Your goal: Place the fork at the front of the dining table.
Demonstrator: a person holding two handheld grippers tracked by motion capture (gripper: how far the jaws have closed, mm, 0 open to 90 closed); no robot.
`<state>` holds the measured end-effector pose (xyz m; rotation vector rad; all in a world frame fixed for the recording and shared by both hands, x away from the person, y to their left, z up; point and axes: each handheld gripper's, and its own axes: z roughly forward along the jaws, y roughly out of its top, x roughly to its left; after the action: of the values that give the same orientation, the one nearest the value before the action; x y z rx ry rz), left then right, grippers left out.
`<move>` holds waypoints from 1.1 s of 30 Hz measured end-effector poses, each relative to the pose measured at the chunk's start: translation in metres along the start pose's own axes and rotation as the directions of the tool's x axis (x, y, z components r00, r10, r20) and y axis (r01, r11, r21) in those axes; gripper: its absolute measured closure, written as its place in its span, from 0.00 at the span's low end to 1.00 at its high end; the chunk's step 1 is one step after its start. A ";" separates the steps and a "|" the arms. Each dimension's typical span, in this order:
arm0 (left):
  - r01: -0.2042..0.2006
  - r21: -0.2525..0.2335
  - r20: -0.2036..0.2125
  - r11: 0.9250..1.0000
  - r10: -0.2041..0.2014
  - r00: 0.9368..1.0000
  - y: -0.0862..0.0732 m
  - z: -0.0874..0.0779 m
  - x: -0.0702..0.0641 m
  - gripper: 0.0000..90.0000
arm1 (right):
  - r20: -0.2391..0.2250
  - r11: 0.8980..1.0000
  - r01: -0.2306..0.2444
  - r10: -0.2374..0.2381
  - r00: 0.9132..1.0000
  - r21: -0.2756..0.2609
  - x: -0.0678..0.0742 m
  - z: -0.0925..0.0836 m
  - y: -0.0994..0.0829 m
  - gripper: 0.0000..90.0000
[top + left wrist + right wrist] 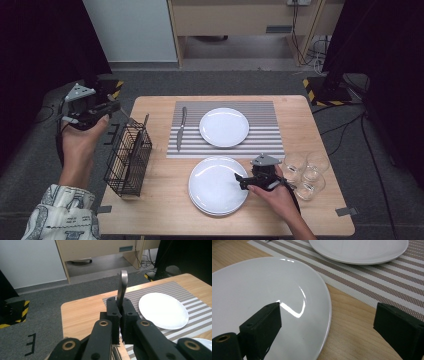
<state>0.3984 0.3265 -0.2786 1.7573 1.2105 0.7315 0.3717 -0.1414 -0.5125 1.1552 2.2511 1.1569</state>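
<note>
**Utensil clamped in left jaws, right jaws wide over plate rim**

Left gripper (120,315) was closed tight on a metal utensil handle (122,287); handle stood up from between the pads, centre of the left gripper view. High view put that gripper (92,112) at upper left, off the table edge, above the black wire basket (127,160).

Right gripper (327,325) had jaws wide apart, nothing pinched. One pad sat over the stacked white plates (262,290), lower left of its view; other pad over bare wood at lower right. Plate rim ran between them.

Second plate (224,127) and a knife (181,127) lay on the striped placemat (260,145). Glasses (305,172) stood at lower right of the high view.
</note>
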 end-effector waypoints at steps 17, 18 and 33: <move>-0.019 0.024 0.038 1.000 0.018 0.999 -0.006 0.028 -0.022 0.96 | -0.003 1.000 0.011 -0.011 1.000 -0.011 0.000 -0.002 0.001 0.11; -0.020 0.025 0.041 0.999 0.019 0.999 -0.006 0.030 -0.023 0.96 | -0.006 1.000 0.016 -0.016 1.000 -0.011 0.000 -0.002 0.001 0.12; -0.003 0.029 0.079 1.000 0.000 0.997 -0.013 0.049 -0.037 0.96 | -0.010 1.000 0.018 -0.018 1.000 -0.019 0.000 -0.004 0.002 0.13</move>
<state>0.4204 0.2781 -0.3124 1.7947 1.1721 0.6417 0.3701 -0.1428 -0.5086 1.1221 2.2490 1.1768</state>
